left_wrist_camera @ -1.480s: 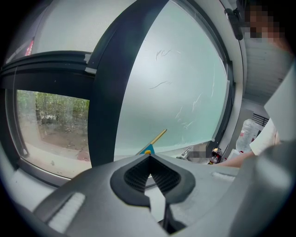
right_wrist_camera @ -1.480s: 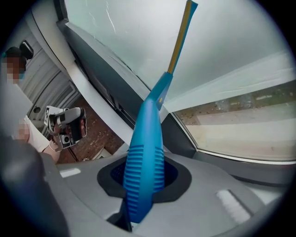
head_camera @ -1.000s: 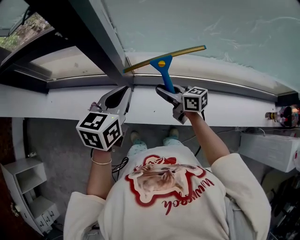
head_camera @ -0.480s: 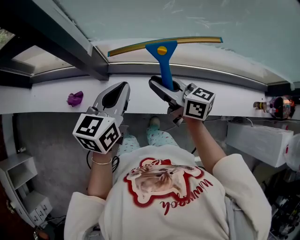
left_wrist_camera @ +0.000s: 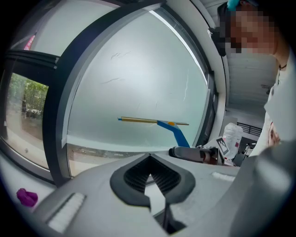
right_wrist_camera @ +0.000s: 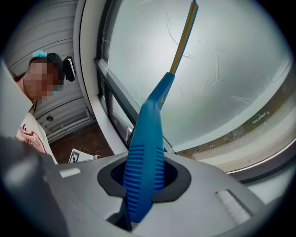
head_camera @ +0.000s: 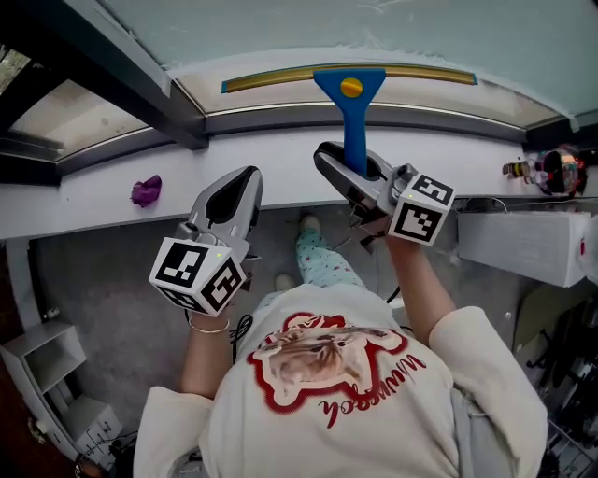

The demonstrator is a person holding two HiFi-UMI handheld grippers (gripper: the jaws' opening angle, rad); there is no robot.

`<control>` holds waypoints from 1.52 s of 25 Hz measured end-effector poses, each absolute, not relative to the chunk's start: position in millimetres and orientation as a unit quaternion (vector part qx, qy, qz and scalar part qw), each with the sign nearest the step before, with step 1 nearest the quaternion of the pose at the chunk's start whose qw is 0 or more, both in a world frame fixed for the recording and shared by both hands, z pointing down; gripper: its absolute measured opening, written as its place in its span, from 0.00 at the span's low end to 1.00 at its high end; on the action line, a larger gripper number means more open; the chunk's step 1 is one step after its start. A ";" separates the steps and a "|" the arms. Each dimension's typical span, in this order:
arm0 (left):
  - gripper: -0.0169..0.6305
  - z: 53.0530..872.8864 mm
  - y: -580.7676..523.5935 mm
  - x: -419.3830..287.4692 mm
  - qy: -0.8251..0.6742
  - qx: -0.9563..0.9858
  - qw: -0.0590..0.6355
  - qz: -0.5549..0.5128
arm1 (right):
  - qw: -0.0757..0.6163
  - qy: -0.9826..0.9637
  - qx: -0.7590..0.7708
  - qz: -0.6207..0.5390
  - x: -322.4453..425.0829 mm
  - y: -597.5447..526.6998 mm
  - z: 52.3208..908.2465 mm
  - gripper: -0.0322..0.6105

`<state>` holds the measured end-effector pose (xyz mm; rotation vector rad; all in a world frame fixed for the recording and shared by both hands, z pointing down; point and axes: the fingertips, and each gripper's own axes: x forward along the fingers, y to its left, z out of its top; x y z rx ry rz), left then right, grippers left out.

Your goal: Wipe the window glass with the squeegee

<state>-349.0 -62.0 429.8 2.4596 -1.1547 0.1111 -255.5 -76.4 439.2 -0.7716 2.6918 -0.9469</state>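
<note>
Clamping the squeegee by its ribbed blue handle, the right gripper has both jaws closed firmly on the plastic, with the grip sunk deep between the pads. The left gripper hangs just beside it, its jaws drawn together on nothing.

The tool looks light and rigid: a hard plastic handle with a stiff brass-coloured blade. The ribs should keep it from sliding, so low on the ribbed part is probably the right place to hold. A one-ended grip leaves a long lever, though, and uneven pressure could twist the blade in the jaws.

From the right fingers the handle runs straight ahead and up to the window glass. The blade sits at its far end and lies crosswise, reaching well out to either side of the fingers. It rests low on the pane, just above the lower frame, seemingly against the glass.
</note>
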 end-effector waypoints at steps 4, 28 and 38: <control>0.03 427.2 0.4 -348.5 -0.384 0.898 0.207 0.053 | 0.085 0.903 -0.292 -0.305 -259.7 -14.1 435.1 0.19; 0.03 389.0 210.6 -206.5 -0.417 0.891 0.178 0.007 | 0.082 0.916 -0.292 -0.261 -108.4 197.7 403.3 0.20; 0.03 385.8 262.1 -159.9 -0.428 0.888 0.166 0.004 | 0.111 0.914 -0.268 -0.284 -61.7 251.2 398.4 0.20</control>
